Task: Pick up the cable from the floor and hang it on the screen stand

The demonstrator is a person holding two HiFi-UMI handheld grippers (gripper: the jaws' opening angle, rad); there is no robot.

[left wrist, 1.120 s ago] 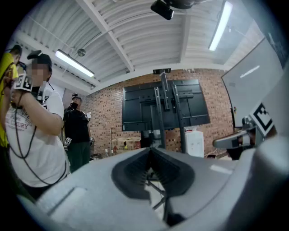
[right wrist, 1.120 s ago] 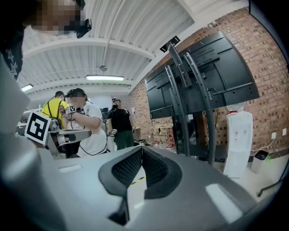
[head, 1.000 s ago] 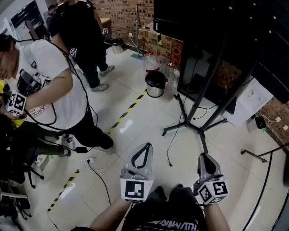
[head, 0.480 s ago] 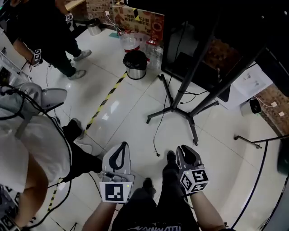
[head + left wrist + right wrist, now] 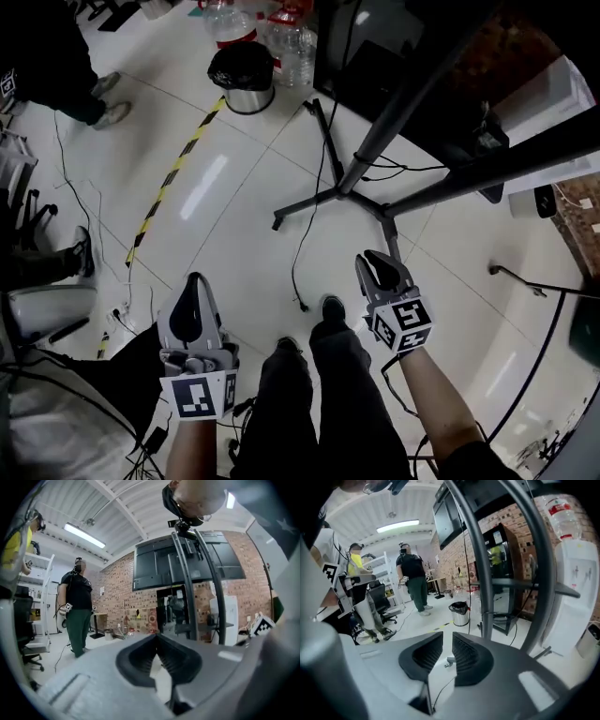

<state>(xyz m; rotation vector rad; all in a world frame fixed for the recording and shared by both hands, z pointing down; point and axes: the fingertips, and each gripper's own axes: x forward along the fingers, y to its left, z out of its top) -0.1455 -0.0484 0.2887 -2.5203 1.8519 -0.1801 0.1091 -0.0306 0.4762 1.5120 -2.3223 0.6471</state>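
**Two grippers over the floor, cable not picked up**

Head view: the left gripper [image 5: 191, 281] and the right gripper [image 5: 369, 257] are both held above the white tile floor [image 5: 234, 225], either side of the person's legs [image 5: 323, 375]. The black cable [image 5: 293, 274] lies on the floor. It runs from the base of the screen stand [image 5: 349, 180] down to a loose end just beside the person's shoe [image 5: 332, 307]. That end lies between the two grippers and touches neither. A trash bin [image 5: 242, 77] and water bottles [image 5: 281, 28] stand near the floor's far edge, and a yellow-black tape line [image 5: 173, 178] runs out from the bin.

Left gripper view: the left gripper [image 5: 157, 637] has its jaws together at the tips with nothing in them. It points at the screen stand [image 5: 187, 578] and the screen [image 5: 150, 566]. A person in a black top [image 5: 77, 616] stands at the left.

Right gripper view: the right gripper [image 5: 447, 638] has its jaws a narrow gap apart and closing. The cable [image 5: 449, 660] end shows through the gap, down on the floor, and the pads are not on it. The stand's poles [image 5: 474, 564] rise close ahead, with the trash bin [image 5: 460, 613] beyond.
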